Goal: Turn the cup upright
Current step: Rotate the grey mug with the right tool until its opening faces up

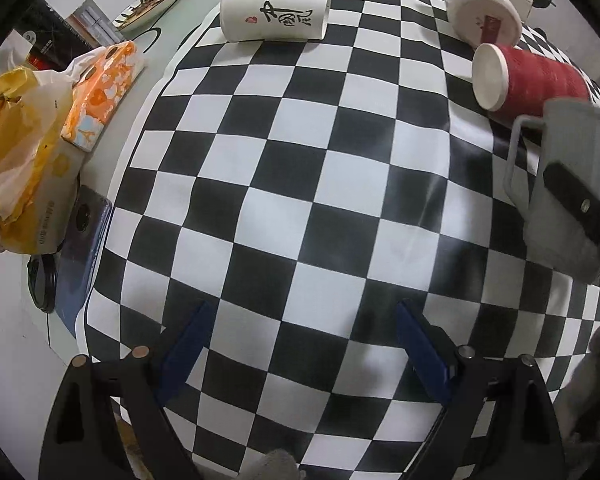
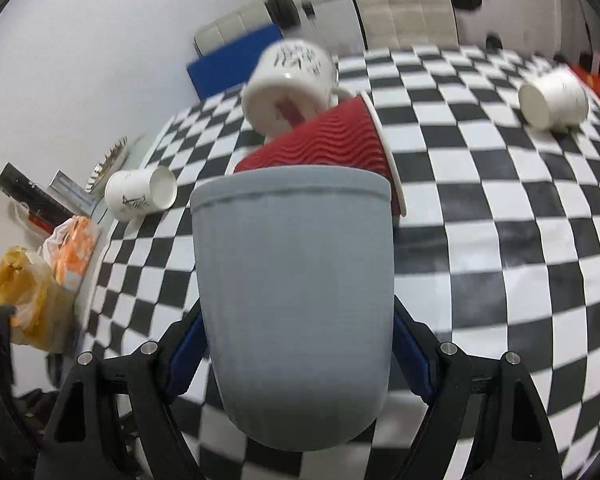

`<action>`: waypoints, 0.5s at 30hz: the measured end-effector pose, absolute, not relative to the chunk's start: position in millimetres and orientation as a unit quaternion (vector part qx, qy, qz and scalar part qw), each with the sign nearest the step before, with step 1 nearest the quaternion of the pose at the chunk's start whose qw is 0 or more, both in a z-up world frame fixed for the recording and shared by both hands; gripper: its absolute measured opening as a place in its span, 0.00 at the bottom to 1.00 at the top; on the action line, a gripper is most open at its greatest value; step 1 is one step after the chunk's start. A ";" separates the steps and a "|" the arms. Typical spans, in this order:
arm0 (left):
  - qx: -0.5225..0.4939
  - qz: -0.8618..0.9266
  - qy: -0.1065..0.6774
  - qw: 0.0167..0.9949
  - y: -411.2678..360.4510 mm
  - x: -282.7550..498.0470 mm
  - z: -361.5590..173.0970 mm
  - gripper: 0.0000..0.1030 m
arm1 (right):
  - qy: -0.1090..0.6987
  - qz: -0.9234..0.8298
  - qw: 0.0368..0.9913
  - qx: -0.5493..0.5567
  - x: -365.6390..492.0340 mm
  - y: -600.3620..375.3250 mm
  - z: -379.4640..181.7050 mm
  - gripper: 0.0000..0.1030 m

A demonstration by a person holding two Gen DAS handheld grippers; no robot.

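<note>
My right gripper (image 2: 296, 344) is shut on a grey ribbed mug (image 2: 292, 300), held between the blue pads above the checkered cloth (image 2: 500, 240). In the left wrist view the same grey mug (image 1: 572, 184) shows at the right edge, handle toward the left, with the right gripper's black finger (image 1: 580, 208) across it. My left gripper (image 1: 300, 344) is open and empty, low over the cloth (image 1: 300, 200).
A red ribbed paper cup (image 2: 332, 148) lies on its side just beyond the mug, against a white mug (image 2: 288, 84). White paper cups lie at the left (image 2: 140, 194) and right (image 2: 552, 98). Yellow bag (image 1: 16, 152), orange box (image 1: 100, 92) and phone (image 1: 80, 248) lie left of the cloth.
</note>
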State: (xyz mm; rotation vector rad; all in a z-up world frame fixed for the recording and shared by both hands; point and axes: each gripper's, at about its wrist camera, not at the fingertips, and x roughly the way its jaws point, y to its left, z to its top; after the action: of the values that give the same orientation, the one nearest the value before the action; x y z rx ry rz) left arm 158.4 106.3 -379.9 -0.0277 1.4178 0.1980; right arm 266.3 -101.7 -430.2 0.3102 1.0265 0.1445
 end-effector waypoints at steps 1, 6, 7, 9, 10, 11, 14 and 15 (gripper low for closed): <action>-0.012 0.091 0.650 0.754 106.9 157.5 -380.2 0.89 | 0.482 0.068 0.862 0.142 263.0 -99.9 -431.6 0.82; 0.000 0.091 0.651 0.754 114.1 156.7 -388.5 0.89 | 0.472 0.065 0.872 0.109 239.2 -95.6 -432.0 0.82; 0.001 0.093 0.652 0.752 114.7 154.5 -389.1 0.89 | 0.473 0.067 0.872 0.107 234.6 -94.2 -432.7 0.82; 0.001 0.091 0.656 0.749 116.1 152.6 -391.8 0.89 | 0.482 0.071 0.868 0.098 226.9 -89.2 -438.0 0.82; 0.000 0.091 0.657 0.748 118.0 152.6 -392.6 0.89 | 0.491 0.078 0.862 0.098 222.8 -89.0 -440.5 0.82; 0.001 0.090 0.657 0.749 118.4 151.7 -392.6 0.89 | 0.504 0.082 0.854 0.100 223.2 -87.9 -442.9 0.82; 0.001 0.085 0.657 0.749 120.6 151.6 -391.1 0.89 | 0.579 0.086 0.801 0.127 231.5 -91.7 -452.9 0.82; -0.001 0.083 0.658 0.749 121.7 151.7 -390.0 0.89 | 0.608 0.088 0.778 0.132 236.7 -94.2 -451.1 0.82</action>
State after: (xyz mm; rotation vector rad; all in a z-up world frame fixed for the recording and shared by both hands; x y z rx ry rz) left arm 151.7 121.7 -390.0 -0.0019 1.4380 0.1823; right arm 236.7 -94.2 -451.1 0.2864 1.3147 0.1907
